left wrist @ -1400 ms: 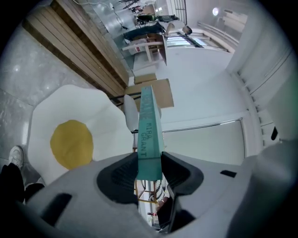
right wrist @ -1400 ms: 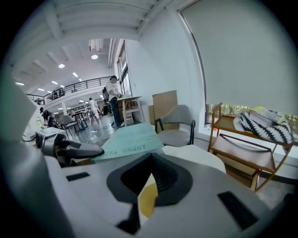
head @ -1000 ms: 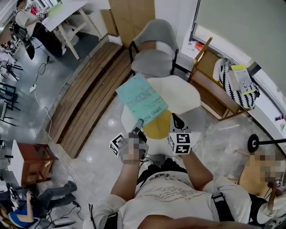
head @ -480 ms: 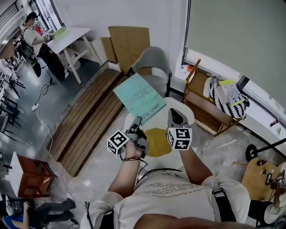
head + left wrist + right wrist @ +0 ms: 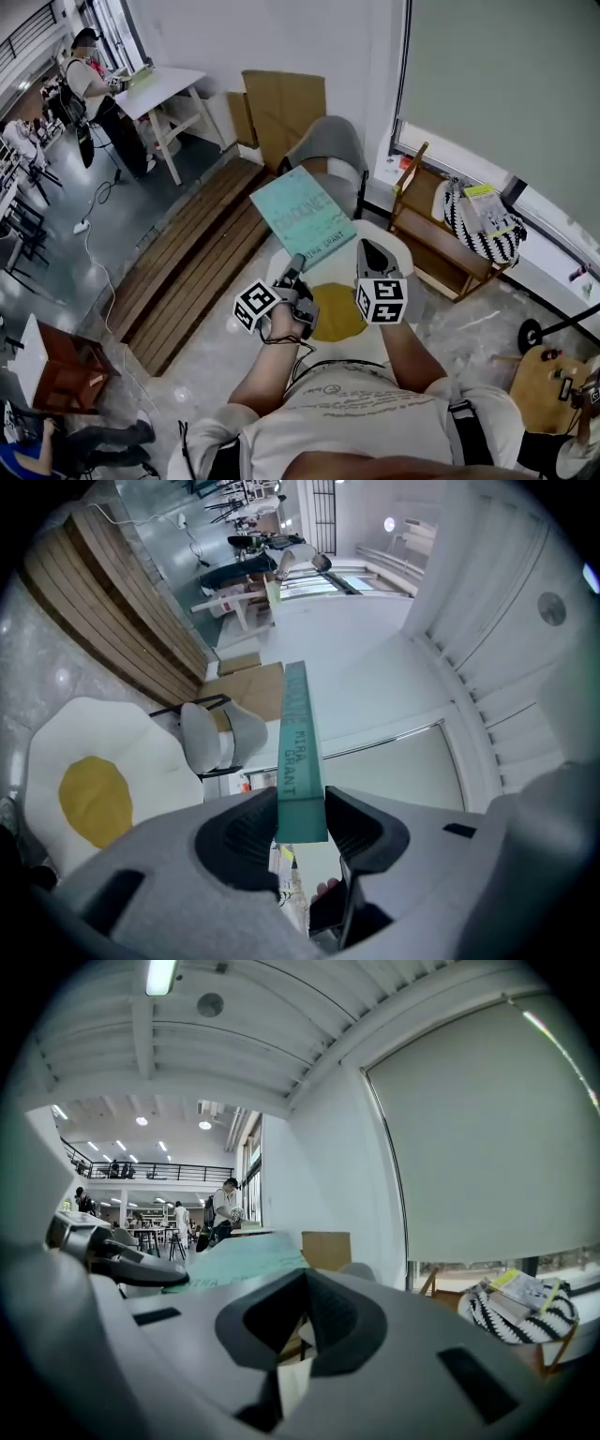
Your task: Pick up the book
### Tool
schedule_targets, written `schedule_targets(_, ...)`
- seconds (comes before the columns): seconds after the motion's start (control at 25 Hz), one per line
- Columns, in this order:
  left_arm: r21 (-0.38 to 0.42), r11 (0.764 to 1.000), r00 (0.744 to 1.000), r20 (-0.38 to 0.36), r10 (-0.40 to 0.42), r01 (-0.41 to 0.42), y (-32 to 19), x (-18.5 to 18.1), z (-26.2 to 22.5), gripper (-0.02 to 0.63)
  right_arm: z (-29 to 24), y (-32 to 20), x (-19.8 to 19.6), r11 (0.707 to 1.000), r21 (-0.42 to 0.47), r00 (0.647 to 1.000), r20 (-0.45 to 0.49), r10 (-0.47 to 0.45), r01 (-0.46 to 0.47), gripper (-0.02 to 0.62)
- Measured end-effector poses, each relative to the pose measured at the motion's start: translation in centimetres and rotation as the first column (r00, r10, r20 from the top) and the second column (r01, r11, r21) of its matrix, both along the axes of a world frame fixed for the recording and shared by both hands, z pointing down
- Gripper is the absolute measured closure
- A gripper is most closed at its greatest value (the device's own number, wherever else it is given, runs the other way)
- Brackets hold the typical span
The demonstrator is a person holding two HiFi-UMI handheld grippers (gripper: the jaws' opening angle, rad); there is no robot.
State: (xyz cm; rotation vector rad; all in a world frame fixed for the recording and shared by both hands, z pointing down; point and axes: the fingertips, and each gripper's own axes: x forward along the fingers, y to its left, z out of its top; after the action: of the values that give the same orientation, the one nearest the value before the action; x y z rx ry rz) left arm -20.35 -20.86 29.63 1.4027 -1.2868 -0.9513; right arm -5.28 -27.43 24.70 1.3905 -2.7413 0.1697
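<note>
- Far left, on the floor: a slatted wooden platform point(image 5: 192, 248), well apart from the work and not involved.
- The left gripper point(image 5: 292, 264) points about level, its jaws pinched on the near end of the teal book point(image 5: 305, 217). In the left gripper view point(image 5: 302, 817) the pads press on both covers at the foot of the spine. The spine point(image 5: 298, 747), printed "MIRA GRANT", runs away from the camera.
- The book is in the air, its cover tilted up toward the head camera. It touches nothing but those jaws. It hangs in front of the grey chair point(image 5: 323, 145).
- Below and between the grippers lies a fried-egg-shaped surface point(image 5: 333, 314), white with a yellow centre. Whether it is a table top or a mat, I cannot tell. The book is well clear of it.
- The right gripper point(image 5: 368, 253) has its jaws pressed together with nothing between them point(image 5: 302, 1279). It sits just beside the book's near corner and does not touch it.
- Right: a wooden rack point(image 5: 441, 211) with a striped bag point(image 5: 483, 220), untouched.
- Judgement: the pick-up looks done. One gripper carries the book by one end only. At most, what is left is to hold it steady, and the far end may sag or twist in so short a grip.
</note>
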Motion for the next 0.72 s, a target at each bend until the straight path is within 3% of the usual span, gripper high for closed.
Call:
schedule_targets(0.2,0.017,0.999,0.999,0.011,0.032,-0.032,0.5,0.4,0.0,0.434,0.1,1.1,0.2,0.998,0.058,0.999,-0.041,0.011,-0.009,0.572)
schedule_targets(0.72,0.008,0.996,0.996,0.007,0.084,-0.084,0.9,1.7,0.8,0.434,0.6,1.5,1.2,1.000,0.025,1.000,-0.016,0.012,-0.012,0.571)
